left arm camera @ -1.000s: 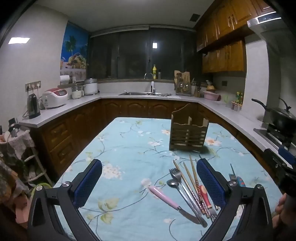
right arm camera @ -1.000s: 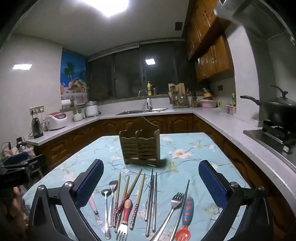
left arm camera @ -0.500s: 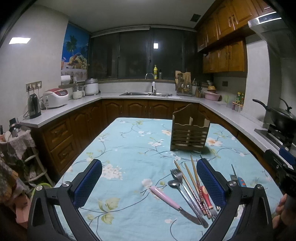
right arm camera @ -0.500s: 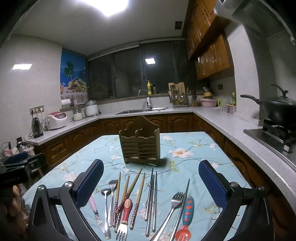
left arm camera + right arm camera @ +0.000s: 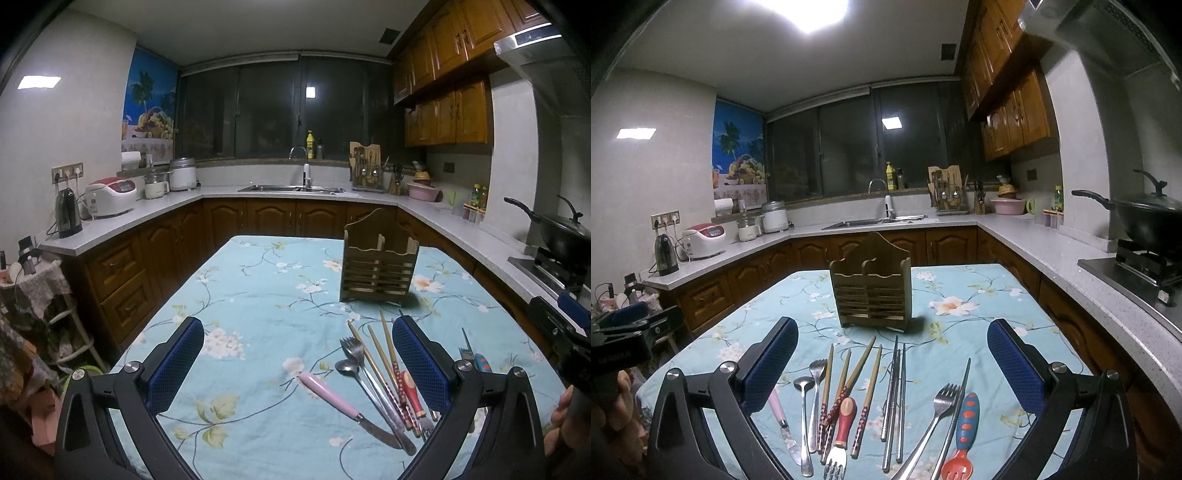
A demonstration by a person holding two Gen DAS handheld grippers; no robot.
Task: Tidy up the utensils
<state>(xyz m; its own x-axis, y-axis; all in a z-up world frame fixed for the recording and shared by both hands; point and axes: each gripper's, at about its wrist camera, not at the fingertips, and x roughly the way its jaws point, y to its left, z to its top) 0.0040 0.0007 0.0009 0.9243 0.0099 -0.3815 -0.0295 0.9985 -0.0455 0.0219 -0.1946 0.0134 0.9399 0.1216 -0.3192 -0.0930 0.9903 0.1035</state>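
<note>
Both my tongs gape wide and hold nothing: left tongs point(image 5: 297, 360) above the surface's floral cloth point(image 5: 258, 295), right tongs point(image 5: 892, 360) over the row of utensils point(image 5: 871, 398) lying flat there. Beyond them, apart from the row, stands the upright wooden utensil holder point(image 5: 871, 291).

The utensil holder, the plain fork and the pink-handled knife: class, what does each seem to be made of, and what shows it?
Utensil holder: apparently wood or bamboo, matte brown, built of slats.
Plain fork: likely steel, one grey piece with a dull shine.
Pink-handled knife: shiny metal blade; smooth pastel handle, probably plastic, though ceramic cannot be ruled out.
</note>
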